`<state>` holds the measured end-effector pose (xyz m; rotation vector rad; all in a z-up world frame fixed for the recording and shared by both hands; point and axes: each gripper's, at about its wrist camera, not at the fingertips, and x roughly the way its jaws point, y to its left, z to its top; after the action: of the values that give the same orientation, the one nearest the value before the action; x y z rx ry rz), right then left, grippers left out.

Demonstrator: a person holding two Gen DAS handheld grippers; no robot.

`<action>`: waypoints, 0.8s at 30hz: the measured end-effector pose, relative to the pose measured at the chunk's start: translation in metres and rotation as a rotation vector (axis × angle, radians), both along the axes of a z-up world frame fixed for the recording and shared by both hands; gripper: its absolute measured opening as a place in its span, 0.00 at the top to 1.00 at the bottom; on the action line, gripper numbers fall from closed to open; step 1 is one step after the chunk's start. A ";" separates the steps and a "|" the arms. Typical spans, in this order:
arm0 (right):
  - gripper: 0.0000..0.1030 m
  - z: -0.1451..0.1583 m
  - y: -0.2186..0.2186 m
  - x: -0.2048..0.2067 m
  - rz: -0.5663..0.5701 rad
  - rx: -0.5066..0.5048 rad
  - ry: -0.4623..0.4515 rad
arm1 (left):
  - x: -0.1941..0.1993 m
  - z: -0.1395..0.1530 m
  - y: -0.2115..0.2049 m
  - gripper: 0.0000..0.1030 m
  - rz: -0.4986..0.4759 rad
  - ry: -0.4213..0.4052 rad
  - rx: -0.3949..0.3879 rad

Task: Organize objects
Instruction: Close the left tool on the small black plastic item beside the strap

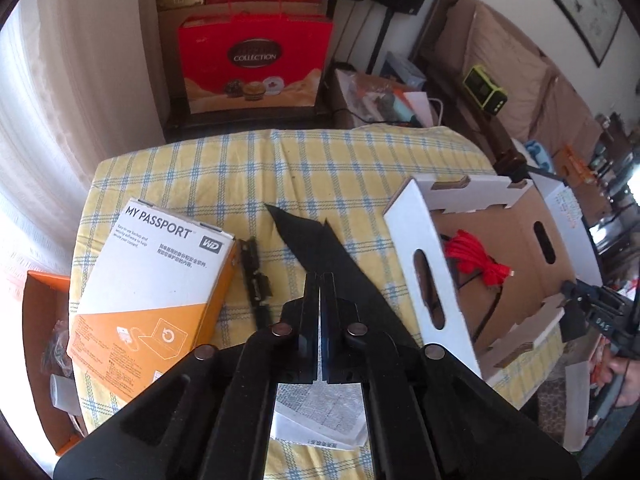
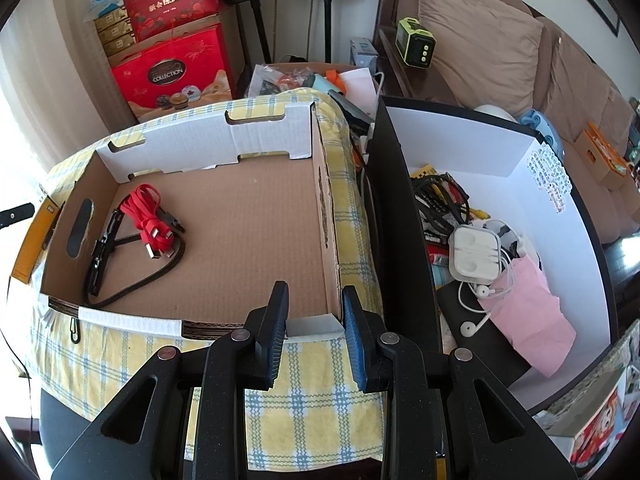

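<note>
My left gripper (image 1: pixel 320 280) is shut on a flat black sheet-like piece (image 1: pixel 304 236), which sticks out forward above the checked tablecloth (image 1: pixel 280 164). To its left lie a white and orange MY PASSPORT box (image 1: pixel 156 276) and a short black cable with connectors (image 1: pixel 256 276). A printed leaflet (image 1: pixel 320 412) lies under the gripper. The open cardboard box (image 2: pixel 248 220) holds a red cable (image 2: pixel 146 216) and a black cable (image 2: pixel 120 276). My right gripper (image 2: pixel 314 316) is closed on the near right corner of that box, with the white corner flap (image 2: pixel 312 326) between its pads.
A black-sided bin with white inner walls (image 2: pixel 560 200) stands right of the table, holding earphones (image 2: pixel 476 256), a pink bag (image 2: pixel 528 312) and tangled cables. Red gift boxes (image 1: pixel 256 68) are stacked behind the table. A brown sofa (image 2: pixel 480 24) runs along the right.
</note>
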<state>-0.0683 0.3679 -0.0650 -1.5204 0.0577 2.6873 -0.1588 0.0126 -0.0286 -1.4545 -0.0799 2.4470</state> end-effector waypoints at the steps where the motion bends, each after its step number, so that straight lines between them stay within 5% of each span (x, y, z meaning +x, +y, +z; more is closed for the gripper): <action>1: 0.74 0.000 0.000 0.000 0.001 0.000 -0.001 | 0.001 0.003 0.004 1.00 -0.009 0.006 0.001; 6: 0.74 0.000 -0.001 0.000 0.003 -0.004 -0.001 | -0.004 -0.004 0.012 0.99 0.007 -0.007 -0.083; 11: 0.74 0.000 -0.001 0.000 0.004 -0.008 0.001 | -0.013 -0.036 0.007 0.75 0.044 -0.053 -0.166; 20: 0.74 0.001 -0.003 0.001 0.005 -0.008 0.001 | -0.019 -0.067 0.006 0.76 0.059 -0.094 -0.213; 24: 0.74 0.001 -0.003 0.001 0.006 -0.008 0.001 | -0.023 -0.068 0.005 0.98 0.066 -0.071 -0.232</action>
<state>-0.0673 0.3649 -0.0638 -1.5233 0.0638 2.6960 -0.1820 0.0180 -0.0964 -1.6595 0.1488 2.5260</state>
